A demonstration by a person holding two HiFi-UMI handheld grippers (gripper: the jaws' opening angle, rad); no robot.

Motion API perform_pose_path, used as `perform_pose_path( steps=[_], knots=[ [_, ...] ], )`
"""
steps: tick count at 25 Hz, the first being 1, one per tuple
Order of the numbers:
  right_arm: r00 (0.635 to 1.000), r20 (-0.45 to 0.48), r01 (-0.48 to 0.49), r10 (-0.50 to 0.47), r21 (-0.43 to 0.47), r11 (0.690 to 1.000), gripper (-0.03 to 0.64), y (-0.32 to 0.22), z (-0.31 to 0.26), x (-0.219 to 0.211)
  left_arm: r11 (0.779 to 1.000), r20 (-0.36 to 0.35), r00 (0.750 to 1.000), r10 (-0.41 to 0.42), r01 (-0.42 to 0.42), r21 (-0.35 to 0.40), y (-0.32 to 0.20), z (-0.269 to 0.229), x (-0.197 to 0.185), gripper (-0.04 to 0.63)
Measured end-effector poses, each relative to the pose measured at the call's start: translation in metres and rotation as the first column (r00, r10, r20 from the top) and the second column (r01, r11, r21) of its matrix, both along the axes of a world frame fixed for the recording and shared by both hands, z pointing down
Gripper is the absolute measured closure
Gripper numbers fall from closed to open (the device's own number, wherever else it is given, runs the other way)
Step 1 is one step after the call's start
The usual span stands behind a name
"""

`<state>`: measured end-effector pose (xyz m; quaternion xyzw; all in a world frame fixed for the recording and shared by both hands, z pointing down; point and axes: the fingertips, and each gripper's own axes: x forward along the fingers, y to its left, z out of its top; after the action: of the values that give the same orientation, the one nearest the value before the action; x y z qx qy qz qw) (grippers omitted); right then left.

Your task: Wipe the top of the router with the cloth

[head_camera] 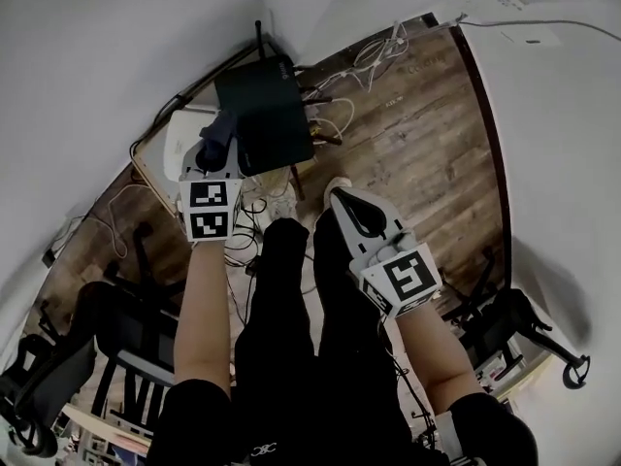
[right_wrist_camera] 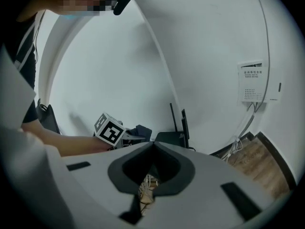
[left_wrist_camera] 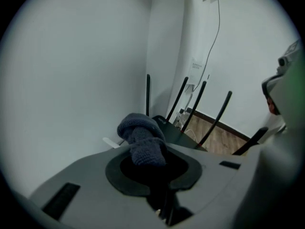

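Note:
The black router sits in the room's corner, its antennas standing against the white wall. My left gripper is shut on a dark blue cloth, which is bunched at the router's left edge. In the left gripper view the cloth bulges out of the jaws, with the router and its antennas just beyond. My right gripper hangs shut and empty to the right, lower than the router. From the right gripper view I see the shut gripper, the router and the left gripper's marker cube.
A white device lies left of the router. Cables trail over the wooden floor along the wall. A white wall box hangs at the right. Black chairs stand at both lower sides. The person's black-clad legs fill the middle.

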<state>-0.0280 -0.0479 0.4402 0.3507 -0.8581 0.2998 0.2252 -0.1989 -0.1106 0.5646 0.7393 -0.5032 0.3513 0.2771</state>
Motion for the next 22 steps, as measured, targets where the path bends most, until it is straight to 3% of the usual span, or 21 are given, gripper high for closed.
perform_pose_path(
  steps=[4, 9, 11, 15, 22],
  knots=[
    [1.000, 0.003, 0.010, -0.010, -0.006, 1.000, 0.618, -0.006, 0.020, -0.003, 0.998, 0.080, 0.994, 0.069, -0.069, -0.003, -0.013, 0.029, -0.003, 0.537],
    [0.999, -0.013, 0.051, -0.051, -0.026, 0.998, 0.617, -0.001, 0.034, -0.004, 0.994, 0.250, 0.963, 0.099, -0.107, 0.020, -0.046, 0.048, -0.010, 0.537],
    [0.998, -0.013, 0.059, -0.060, -0.042, 0.997, 0.618, 0.003, 0.038, -0.004, 0.999, 0.278, 0.960, 0.045, -0.047, 0.000, -0.055, 0.055, -0.015, 0.537],
    [0.998, 0.004, 0.059, -0.059, -0.077, 0.995, 0.617, 0.010, 0.043, -0.005, 0.990, 0.256, 0.960, -0.110, 0.128, -0.055, -0.071, 0.069, -0.020, 0.537],
    [0.997, 0.076, 0.032, -0.022, -0.136, 0.990, 0.617, 0.021, 0.036, -0.010, 0.929, 0.299, 0.907, -0.296, 0.347, -0.133, -0.085, 0.095, -0.030, 0.537]
  ],
)
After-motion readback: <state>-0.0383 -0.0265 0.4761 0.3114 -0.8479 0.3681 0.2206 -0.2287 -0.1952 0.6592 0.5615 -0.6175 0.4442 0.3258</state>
